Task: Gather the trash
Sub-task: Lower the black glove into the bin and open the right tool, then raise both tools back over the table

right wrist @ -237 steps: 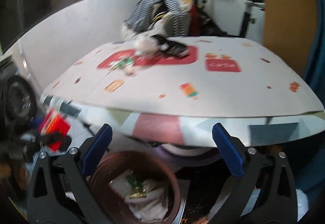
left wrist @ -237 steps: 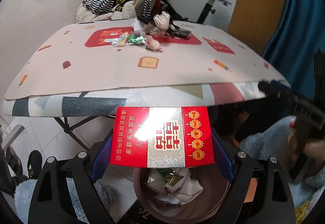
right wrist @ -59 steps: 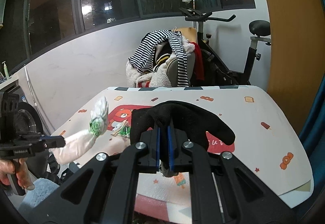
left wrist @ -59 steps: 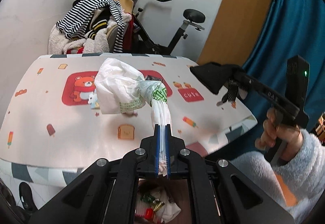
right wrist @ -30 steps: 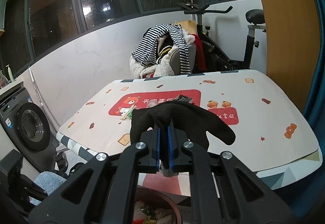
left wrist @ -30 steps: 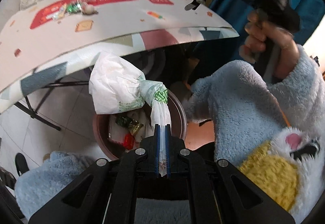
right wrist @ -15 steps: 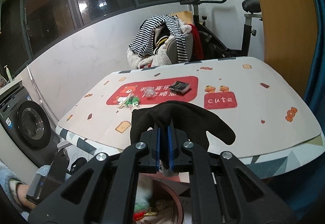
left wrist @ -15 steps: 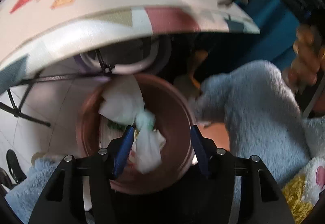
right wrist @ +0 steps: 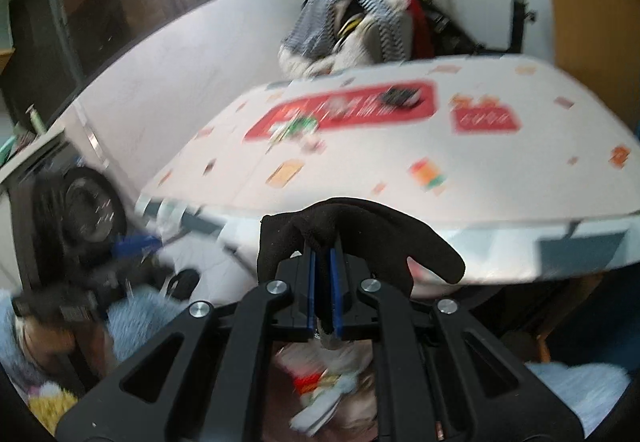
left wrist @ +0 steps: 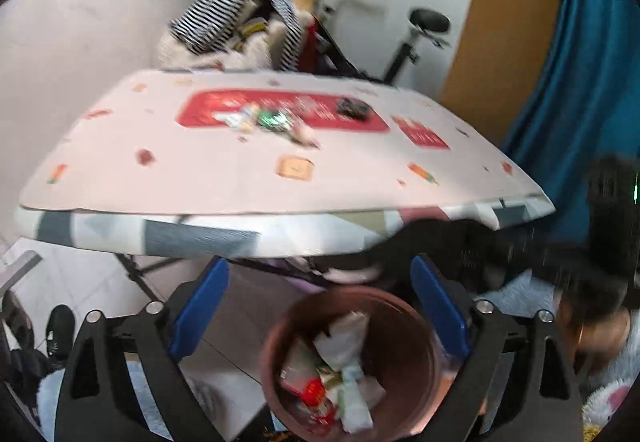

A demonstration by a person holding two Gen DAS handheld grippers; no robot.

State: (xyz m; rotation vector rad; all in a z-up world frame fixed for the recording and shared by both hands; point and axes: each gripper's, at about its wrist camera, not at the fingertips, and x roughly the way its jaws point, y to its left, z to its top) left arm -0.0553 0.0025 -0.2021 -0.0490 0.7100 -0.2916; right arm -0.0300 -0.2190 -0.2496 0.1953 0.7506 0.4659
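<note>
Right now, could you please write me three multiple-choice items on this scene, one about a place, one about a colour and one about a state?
1. Where is the trash bin?
A. on the table
B. on the floor by the table's near edge
C. on the exercise bike

2. What colour is the glove in the right gripper?
A. black
B. white
C. yellow

3. How is the left gripper?
A. shut on a bag
B. shut on a box
C. open, holding nothing

Answers: 1 B, the bin stands below the table edge; 2 A, the cloth between the blue pads is black; 3 C, its pads stand wide apart over the bin.
</note>
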